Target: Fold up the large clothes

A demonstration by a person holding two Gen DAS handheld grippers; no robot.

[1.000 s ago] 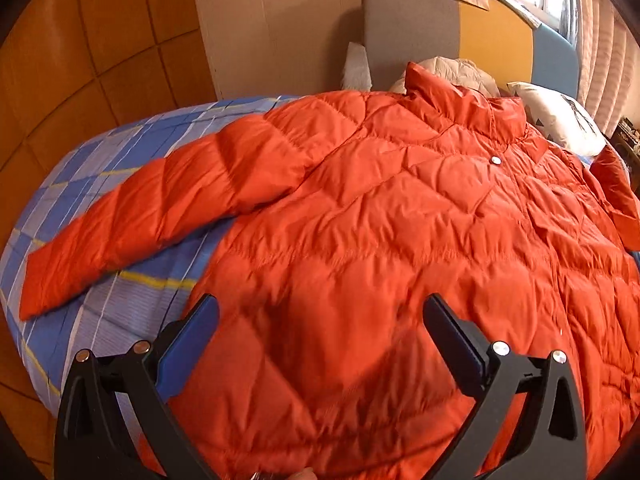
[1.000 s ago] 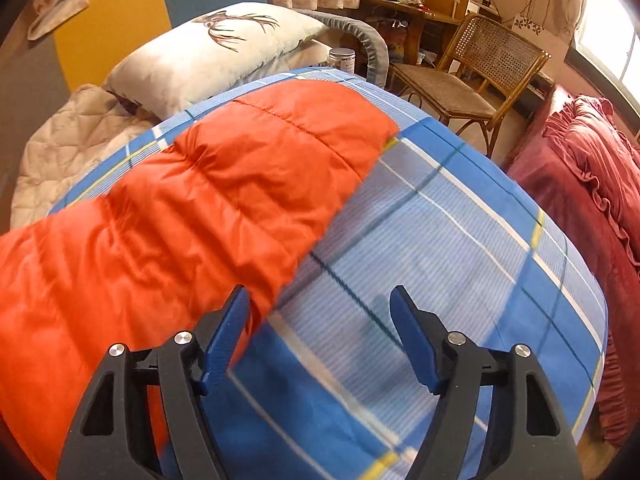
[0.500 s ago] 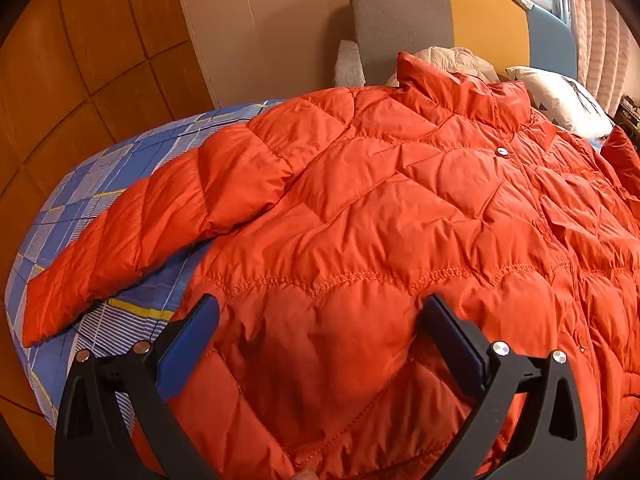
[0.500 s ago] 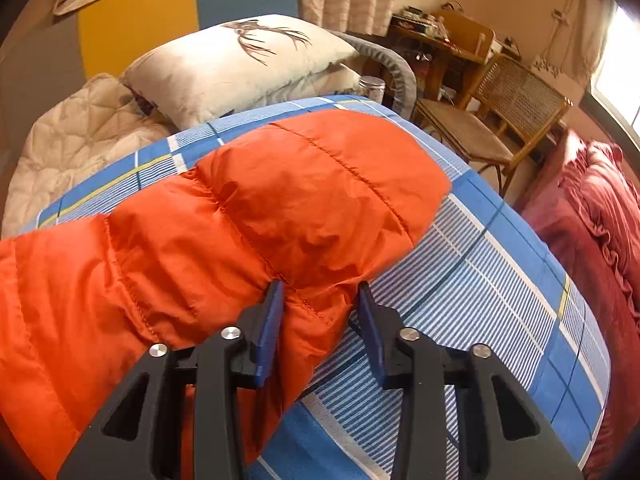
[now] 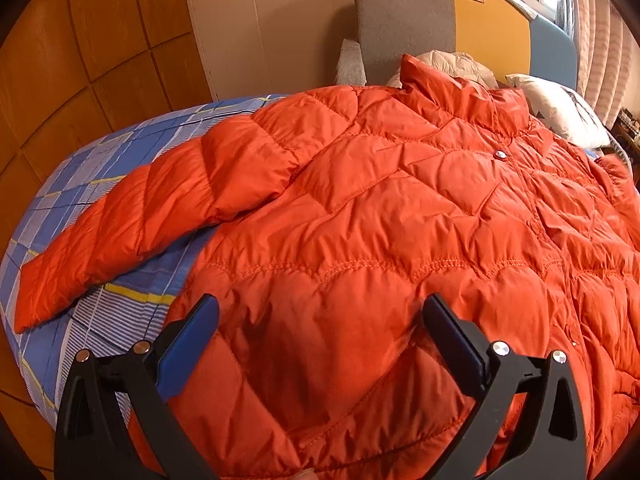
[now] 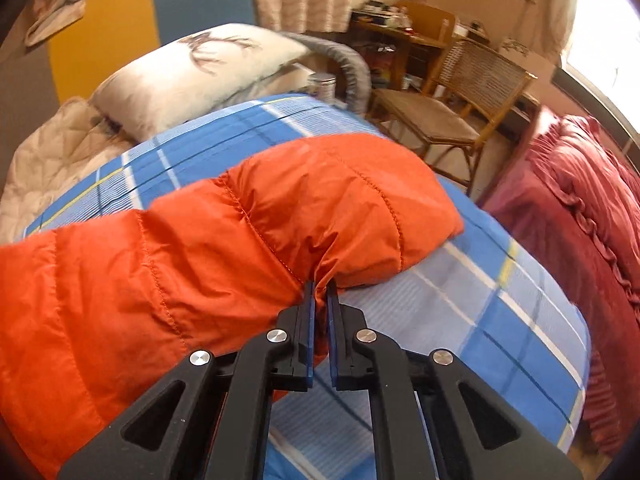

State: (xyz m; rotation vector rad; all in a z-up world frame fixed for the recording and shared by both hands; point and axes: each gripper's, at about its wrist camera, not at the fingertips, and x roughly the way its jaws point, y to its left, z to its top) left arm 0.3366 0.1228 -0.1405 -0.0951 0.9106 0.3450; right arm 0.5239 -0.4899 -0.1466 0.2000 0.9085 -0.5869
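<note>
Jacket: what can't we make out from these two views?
- Jacket hem, left wrist view: cut off by the bottom edge, behind the open left gripper.
- Right sleeve underside, right wrist view: hidden by the sleeve itself; how deep the right gripper bites is unclear.
- Desk clutter: too small and blurred.

In my left view the orange jacket [image 5: 400,208] fills centre and right, so I see bare bed [image 5: 92,184] only at the left edge, hemmed in by the wood panel wall [image 5: 80,60]. In my right view, checked sheet lies open at lower right of the sleeve [image 6: 280,220]; a pillow [image 6: 192,68] blocks the upper left, a wicker chair [image 6: 452,96] and a red bedspread [image 6: 580,200] crowd the right.
</note>
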